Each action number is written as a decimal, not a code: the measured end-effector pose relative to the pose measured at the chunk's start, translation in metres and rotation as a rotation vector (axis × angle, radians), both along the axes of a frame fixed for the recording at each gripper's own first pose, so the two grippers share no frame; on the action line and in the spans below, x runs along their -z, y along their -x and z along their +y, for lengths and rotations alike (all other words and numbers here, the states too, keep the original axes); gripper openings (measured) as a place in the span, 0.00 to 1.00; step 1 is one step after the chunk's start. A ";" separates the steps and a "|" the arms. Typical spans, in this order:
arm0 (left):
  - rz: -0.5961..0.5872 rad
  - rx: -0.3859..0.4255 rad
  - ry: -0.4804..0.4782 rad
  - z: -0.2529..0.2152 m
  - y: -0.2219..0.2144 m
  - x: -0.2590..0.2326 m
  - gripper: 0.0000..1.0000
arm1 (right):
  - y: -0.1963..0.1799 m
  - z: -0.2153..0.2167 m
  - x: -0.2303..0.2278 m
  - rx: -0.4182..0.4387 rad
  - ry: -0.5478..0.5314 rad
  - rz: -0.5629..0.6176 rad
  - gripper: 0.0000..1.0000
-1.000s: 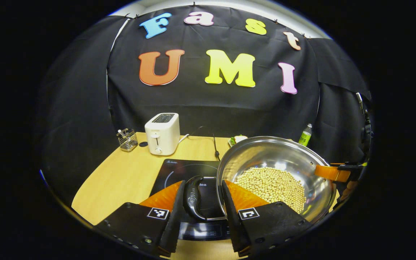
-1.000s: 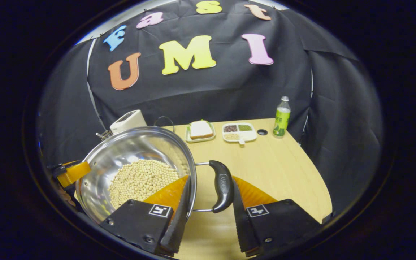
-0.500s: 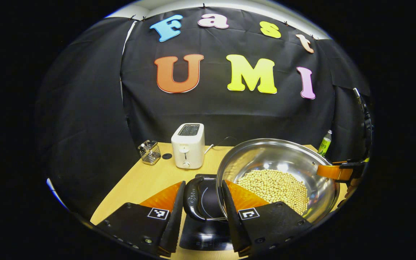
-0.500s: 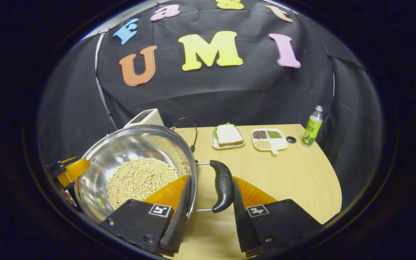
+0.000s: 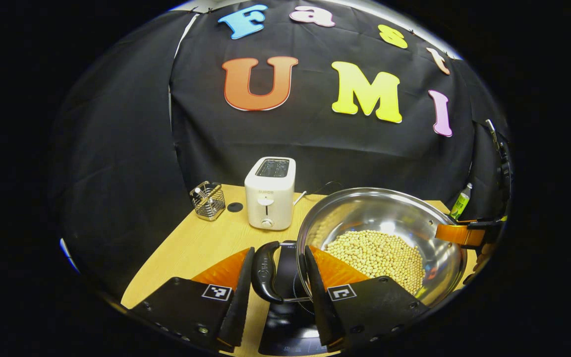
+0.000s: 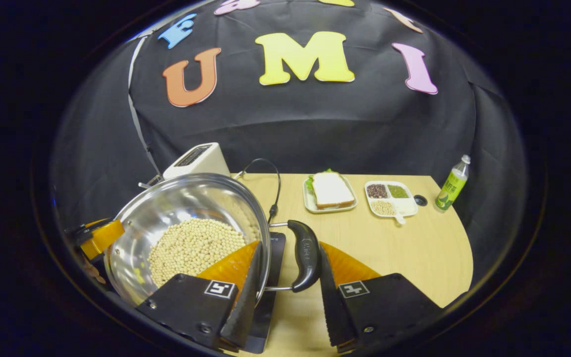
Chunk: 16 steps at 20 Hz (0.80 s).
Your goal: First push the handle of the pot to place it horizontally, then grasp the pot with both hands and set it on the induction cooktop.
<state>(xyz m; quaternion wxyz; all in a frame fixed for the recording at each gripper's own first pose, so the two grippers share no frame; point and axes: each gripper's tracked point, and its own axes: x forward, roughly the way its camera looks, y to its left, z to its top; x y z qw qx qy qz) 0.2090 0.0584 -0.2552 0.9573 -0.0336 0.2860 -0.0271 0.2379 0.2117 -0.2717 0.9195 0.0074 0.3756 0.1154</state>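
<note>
We're holding the pot (image 5: 379,243) up by its two side handles right now, one gripper on each. In the left gripper view, our left gripper (image 5: 276,290) is sitting with its fingers on either side of the black left handle (image 5: 264,271), set narrow, but we can't tell if both pads are actually pressing on it. Same story in the right gripper view: the right gripper (image 6: 290,292) is straddling the black right handle (image 6: 305,255), the outer finger right against it, the inner one beside the pot's rim, contact unclear.

The pot (image 6: 186,233) is stainless, tilted a little toward us, with a pile of pale soybeans (image 5: 374,255) in the bottom. It's hanging over the induction cooktop (image 5: 290,317), which is lying at the near edge of the desk (image 5: 201,243), and we can't tell whether the bottom is touching the glass.

Along the far edge we're seeing a white toaster (image 5: 269,192) and a wire holder (image 5: 208,201) toward the left corner. Further right there's a sandwich plate (image 6: 330,192), a divided tray (image 6: 389,198) of grains and a green bottle (image 6: 454,183) by the far right corner.
</note>
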 end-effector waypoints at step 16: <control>0.099 0.000 -0.009 0.016 -0.014 0.077 0.55 | -0.012 0.018 0.078 0.017 -0.017 0.047 0.61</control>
